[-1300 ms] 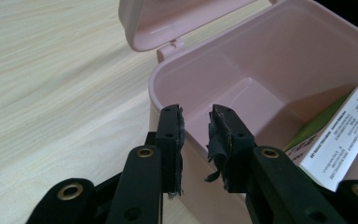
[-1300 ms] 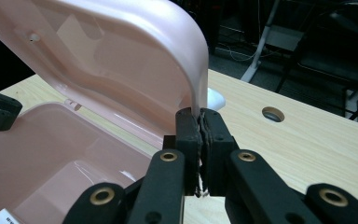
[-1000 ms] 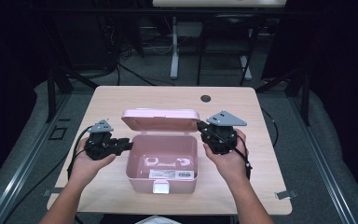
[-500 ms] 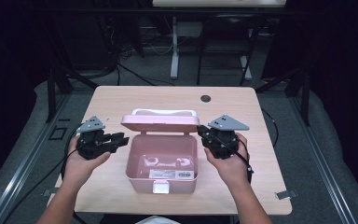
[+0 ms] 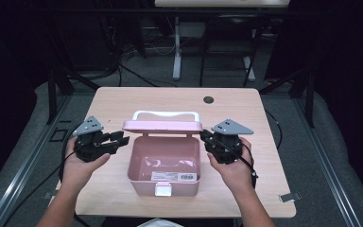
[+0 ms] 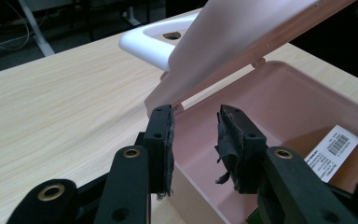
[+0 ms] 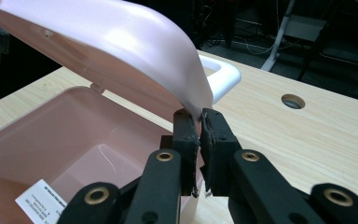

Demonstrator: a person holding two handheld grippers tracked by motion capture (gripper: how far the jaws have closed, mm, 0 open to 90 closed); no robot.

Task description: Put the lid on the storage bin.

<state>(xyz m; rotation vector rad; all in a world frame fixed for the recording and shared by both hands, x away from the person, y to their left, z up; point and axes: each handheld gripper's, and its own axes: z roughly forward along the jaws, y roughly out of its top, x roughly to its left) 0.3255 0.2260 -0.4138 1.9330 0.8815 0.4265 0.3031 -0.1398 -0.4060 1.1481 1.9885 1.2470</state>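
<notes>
High view: a pink box sits at the middle of a pale wooden table, toward the six o'clock edge. Its lid is hinged at the twelve o'clock side and is now tipped much further down over the box than a second ago, when it stood almost upright; its white handle shows above the lid's top edge.

At nine o'clock of the box, the left gripper is held in a hand that has drawn back toward the table's edge since the earlier frames, when it was close against the box wall. In the left gripper view its jaws stand apart with a clear gap, holding nothing; the box's near corner and the lid's lower corner lie just beyond them, not touching as far as I can tell.

Inside the box, a white barcode label lies at the six o'clock wall.

At three o'clock of the box, the right gripper has stayed by the lid's corner. In the right gripper view its jaws are nearly closed, pinching the lid's thin edge between them.
</notes>
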